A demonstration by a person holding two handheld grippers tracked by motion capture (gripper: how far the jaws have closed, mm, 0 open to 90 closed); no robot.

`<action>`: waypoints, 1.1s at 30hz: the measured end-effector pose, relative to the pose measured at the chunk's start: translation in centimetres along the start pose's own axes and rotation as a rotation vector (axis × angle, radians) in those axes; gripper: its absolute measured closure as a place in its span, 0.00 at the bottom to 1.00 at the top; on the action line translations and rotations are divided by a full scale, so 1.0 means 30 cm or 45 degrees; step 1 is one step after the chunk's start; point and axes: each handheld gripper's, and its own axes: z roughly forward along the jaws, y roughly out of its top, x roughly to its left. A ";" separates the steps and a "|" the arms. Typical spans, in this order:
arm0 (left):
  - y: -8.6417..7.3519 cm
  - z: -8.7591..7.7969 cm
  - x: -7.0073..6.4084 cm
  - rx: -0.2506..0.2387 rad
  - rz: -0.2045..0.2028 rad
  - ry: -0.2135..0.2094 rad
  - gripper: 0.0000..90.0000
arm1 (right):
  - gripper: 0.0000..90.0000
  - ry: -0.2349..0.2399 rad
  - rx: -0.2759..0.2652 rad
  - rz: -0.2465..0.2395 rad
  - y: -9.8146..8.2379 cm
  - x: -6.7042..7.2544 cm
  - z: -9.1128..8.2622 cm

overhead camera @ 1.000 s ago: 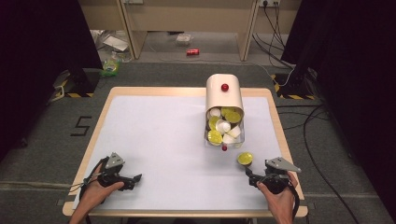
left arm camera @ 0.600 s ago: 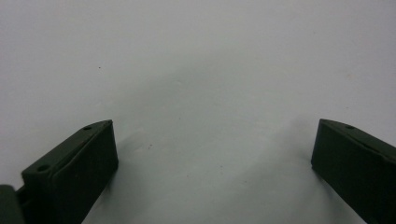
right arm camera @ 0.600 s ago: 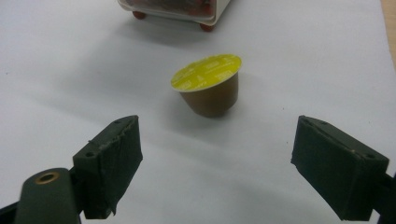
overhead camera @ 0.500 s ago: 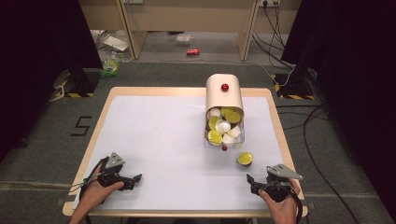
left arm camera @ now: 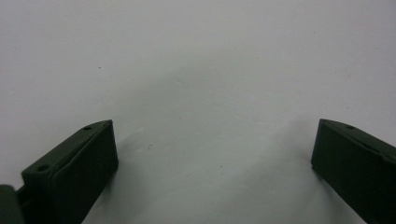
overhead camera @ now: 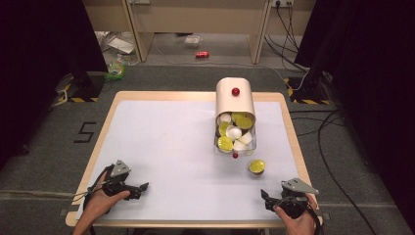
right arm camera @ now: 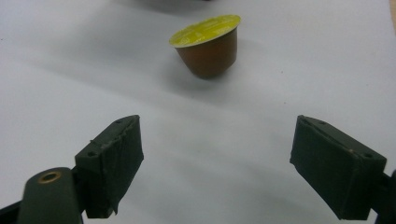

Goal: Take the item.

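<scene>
The white-topped table [overhead camera: 161, 142] with its pale wooden rim lies bare across its whole left and middle, so there is wide open room between the two hands. The left gripper [overhead camera: 142, 186] rests low near the front left edge, held by the left hand [overhead camera: 100, 198], pointing toward the table's middle; in the left gripper view its black fingers [left arm camera: 74, 172] stand wide apart over bare white surface, holding nothing. The right gripper [overhead camera: 265, 195] sits near the front right corner in the right hand [overhead camera: 293, 215], close to the front rim. Its fingers [right arm camera: 112, 158] are spread wide and empty, aimed at the brown coffee capsule with a yellow foil lid [right arm camera: 208, 44], which stands on the table ahead of them, well apart. Just beyond the capsule, a cream cylindrical container with a red knob [overhead camera: 235, 100] lies on its side, its clear mouth packed with yellow and white capsules [overhead camera: 234, 132].
</scene>
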 end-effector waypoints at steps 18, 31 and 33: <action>0.000 0.000 0.000 0.000 0.000 0.000 0.00 | 0.19 -0.003 0.084 -0.008 -0.041 0.008 -0.004; 0.000 0.000 0.000 -0.001 0.000 0.000 0.00 | 0.18 0.003 0.114 -0.018 -0.066 0.014 -0.019; 0.000 0.000 0.000 0.000 0.000 0.000 0.00 | 0.18 -0.001 0.115 -0.013 -0.070 0.016 -0.022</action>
